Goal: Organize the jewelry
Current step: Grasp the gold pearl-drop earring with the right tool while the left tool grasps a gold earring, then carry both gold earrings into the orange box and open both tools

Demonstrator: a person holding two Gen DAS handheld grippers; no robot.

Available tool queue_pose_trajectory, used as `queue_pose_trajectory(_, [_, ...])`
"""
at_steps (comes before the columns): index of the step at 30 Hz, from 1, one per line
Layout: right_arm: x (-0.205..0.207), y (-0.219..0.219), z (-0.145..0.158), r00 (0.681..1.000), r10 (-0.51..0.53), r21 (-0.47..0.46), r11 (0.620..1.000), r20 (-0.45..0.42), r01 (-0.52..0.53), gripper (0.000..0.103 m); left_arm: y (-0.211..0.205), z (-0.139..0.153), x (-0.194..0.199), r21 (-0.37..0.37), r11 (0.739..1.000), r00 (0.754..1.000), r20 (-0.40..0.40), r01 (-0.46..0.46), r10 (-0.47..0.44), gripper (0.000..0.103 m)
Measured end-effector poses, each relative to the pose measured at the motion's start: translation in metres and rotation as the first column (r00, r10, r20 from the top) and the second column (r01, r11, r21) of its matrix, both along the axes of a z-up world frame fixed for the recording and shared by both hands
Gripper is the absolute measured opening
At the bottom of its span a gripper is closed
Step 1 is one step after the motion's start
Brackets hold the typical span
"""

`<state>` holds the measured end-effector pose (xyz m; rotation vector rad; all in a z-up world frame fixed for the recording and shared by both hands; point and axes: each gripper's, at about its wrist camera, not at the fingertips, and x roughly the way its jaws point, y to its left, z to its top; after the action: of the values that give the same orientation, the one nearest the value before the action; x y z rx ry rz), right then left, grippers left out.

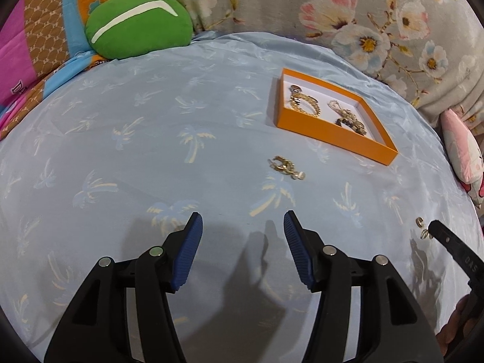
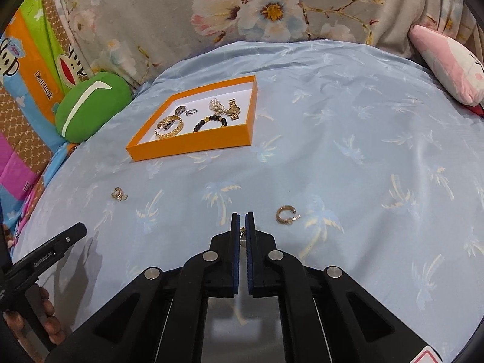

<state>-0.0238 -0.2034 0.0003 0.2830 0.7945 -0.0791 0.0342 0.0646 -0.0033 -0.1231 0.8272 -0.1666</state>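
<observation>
Now right gripper [image 2: 242, 220] fingers [image 2: 235, 227] — tight on small earring [image 2: 242, 232].

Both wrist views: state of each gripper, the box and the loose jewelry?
Left gripper: open, empty.
Right gripper: shut on a small gold piece.
Orange box: lidless, jewelry inside.
Gold hoop: loose on the sheet, beside the right jaws.
Gold cluster: loose on the sheet, outside the box.
</observation>
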Motion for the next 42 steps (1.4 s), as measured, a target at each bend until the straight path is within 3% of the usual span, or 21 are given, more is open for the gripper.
queue_pose_trajectory(10, [-0.003, 0.005, -0.012, 1.000, 0.015, 0.020, 1.000, -0.019, -0.014, 0.000, -0.044, 0.000, 0.031, 0.043, 0.998, 0.999, -0.029, 0.037, -0.036, 0.058])
queue_pose_trajectory(19, [-0.004, 0.009, -0.009, 1.000, 0.016, 0.007, 1.000, -0.007, -0.016, 0.002, -0.063, -0.009, 0.073, 0.112, 0.994, 0.998, -0.055, -0.010, 0.016, 0.058])
queue_pose_trajectory(21, [-0.005, 0.007, -0.008, 1.000, 0.011, 0.010, 1.000, -0.006, -0.011, 0.003, -0.063, -0.009, 0.076, 0.117, 0.993, 0.998, -0.048, -0.023, 0.029, 0.054])
queue_pose_trajectory(24, [-0.006, 0.005, -0.008, 1.000, 0.009, 0.017, 1.000, -0.007, -0.009, 0.004, -0.061, -0.009, 0.074, 0.115, 0.993, 0.999, -0.036, -0.019, 0.024, 0.031])
queue_pose_trajectory(25, [-0.007, 0.005, -0.007, 1.000, 0.009, 0.017, 1.000, -0.007, -0.009, 0.004, -0.060, -0.009, 0.072, 0.117, 0.993, 0.999, -0.034, -0.012, 0.016, 0.019])
queue_pose_trajectory(26, [-0.008, 0.005, -0.007, 1.000, 0.012, 0.016, 1.000, -0.007, -0.012, 0.005, -0.059, -0.009, 0.070, 0.115, 0.993, 0.999, -0.032, -0.004, 0.008, 0.014])
queue_pose_trajectory(31, [-0.012, 0.007, -0.006, 1.000, 0.023, 0.005, 1.000, -0.016, -0.023, 0.012, -0.054, -0.007, 0.048, 0.087, 0.995, 0.999, -0.008, 0.047, -0.046, 0.014])
queue_pose_trajectory(33, [-0.013, 0.008, -0.007, 0.999, 0.028, 0.002, 1.000, -0.021, -0.028, 0.019, -0.051, -0.006, 0.041, 0.080, 0.995, 0.998, -0.002, 0.060, -0.060, 0.014])
queue_pose_trajectory(38, [-0.008, 0.012, -0.009, 0.999, 0.034, 0.005, 0.999, -0.028, -0.034, 0.028, -0.040, -0.006, 0.029, 0.040, 0.997, 0.998, -0.001, 0.059, -0.059, 0.014])
queue_pose_trajectory(42, [0.002, 0.018, -0.013, 0.998, 0.043, 0.000, 0.999, -0.048, -0.043, 0.029, -0.037, -0.006, 0.028, 0.024, 0.998, 0.999, -0.002, 0.053, -0.053, 0.014])
